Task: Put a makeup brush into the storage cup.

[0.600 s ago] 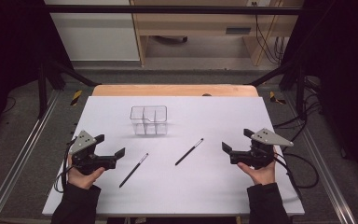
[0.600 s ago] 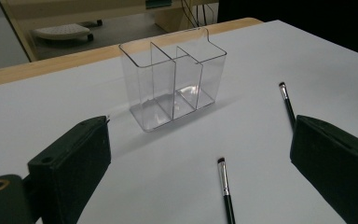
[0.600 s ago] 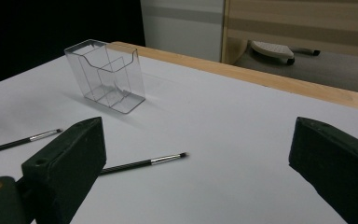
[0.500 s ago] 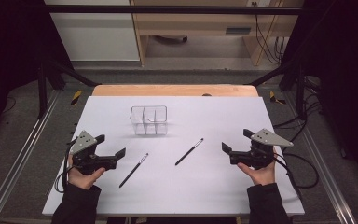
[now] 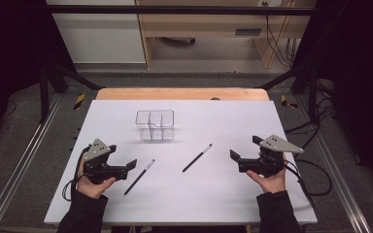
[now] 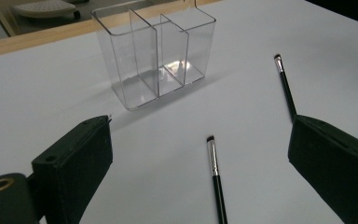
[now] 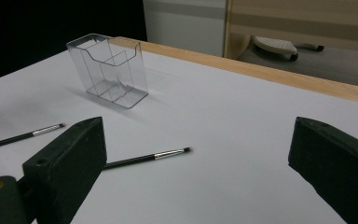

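A clear plastic organizer with several compartments stands upright on the white table top, a little back from the middle. Two thin black brushes lie flat in front of it: one near my left gripper, the other toward my right gripper. Both grippers are held just above the table, apart from the brushes, open and with nothing between the jaws. The left gripper view looks past my left gripper at the organizer, the near brush and the far brush. The right gripper view has my right gripper, the organizer and its near brush.
The white sheet covers a wooden table whose far edge shows as a tan strip. Metal frame rails run along both sides. Cables trail off the right gripper. A wooden bench stands beyond the table.
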Tool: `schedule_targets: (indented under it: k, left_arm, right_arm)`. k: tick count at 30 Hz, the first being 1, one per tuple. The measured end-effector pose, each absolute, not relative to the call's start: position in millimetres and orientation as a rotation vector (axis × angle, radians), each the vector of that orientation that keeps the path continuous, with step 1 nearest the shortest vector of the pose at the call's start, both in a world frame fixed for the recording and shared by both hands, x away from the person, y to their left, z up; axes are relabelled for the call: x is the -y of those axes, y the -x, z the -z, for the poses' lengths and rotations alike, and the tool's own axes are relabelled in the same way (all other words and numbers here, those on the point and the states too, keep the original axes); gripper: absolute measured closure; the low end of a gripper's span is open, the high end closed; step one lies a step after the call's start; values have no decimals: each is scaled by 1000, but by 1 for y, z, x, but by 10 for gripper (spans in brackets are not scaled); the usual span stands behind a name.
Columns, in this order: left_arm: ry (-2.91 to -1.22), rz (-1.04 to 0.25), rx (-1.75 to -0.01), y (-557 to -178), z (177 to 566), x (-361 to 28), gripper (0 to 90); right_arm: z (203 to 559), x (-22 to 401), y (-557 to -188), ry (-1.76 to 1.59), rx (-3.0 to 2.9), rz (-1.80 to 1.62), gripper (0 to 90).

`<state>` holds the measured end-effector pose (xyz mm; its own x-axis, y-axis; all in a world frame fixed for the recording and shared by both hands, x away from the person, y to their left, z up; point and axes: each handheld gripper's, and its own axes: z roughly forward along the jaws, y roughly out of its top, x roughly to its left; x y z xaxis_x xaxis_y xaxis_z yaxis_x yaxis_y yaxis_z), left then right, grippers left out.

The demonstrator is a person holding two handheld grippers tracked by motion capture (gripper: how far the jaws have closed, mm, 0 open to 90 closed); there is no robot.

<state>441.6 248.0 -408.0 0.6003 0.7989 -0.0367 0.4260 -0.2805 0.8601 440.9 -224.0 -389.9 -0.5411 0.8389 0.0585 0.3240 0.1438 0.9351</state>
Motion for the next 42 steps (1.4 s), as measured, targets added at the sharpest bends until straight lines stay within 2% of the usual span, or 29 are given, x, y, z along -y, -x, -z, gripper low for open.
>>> schedule_targets:
  k: [20,42]
  left_arm:
    - [-2047,-445,-999,-447,422,-238,80]
    - [-2281,-400,-992,-453,447,-215,265]
  right_arm:
    - [395,220,-441,-1126,-1959,-1347,49]
    - [398,216,-441,-1135,-1987,-1322,52]
